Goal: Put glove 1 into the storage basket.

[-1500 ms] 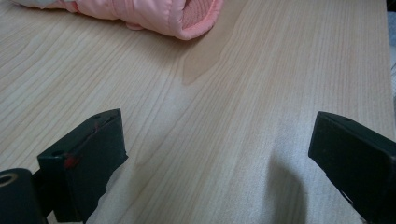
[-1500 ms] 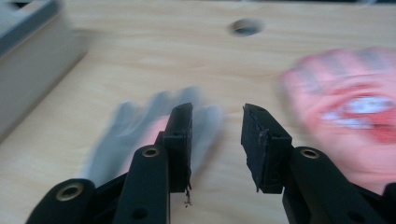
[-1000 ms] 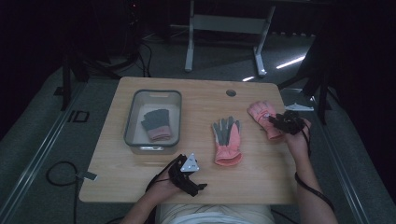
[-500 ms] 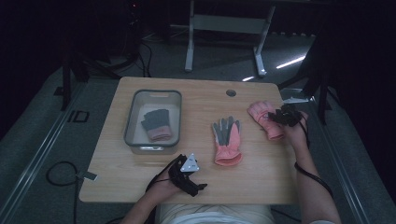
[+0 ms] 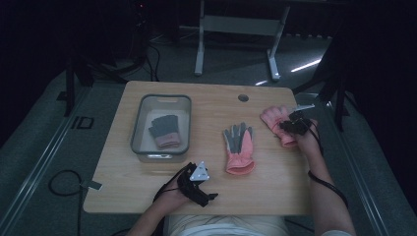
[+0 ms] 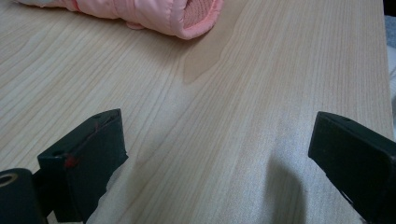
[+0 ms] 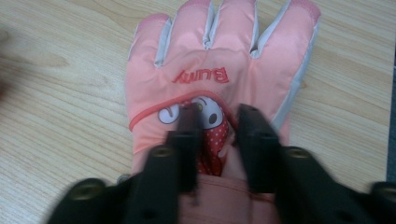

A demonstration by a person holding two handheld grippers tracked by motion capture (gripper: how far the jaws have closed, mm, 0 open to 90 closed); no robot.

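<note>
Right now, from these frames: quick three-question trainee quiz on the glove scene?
1. True or false: the right gripper has its jaws pinched on the pink glove's back, and they have just been closing.
2. What lies in the clear bin? A) dark grey glove B) scissors C) nothing
3. The left gripper hovers over the bare ____ with jaws wide apart.

Key: 1 true; 2 A, the dark grey glove; 3 table.
</note>
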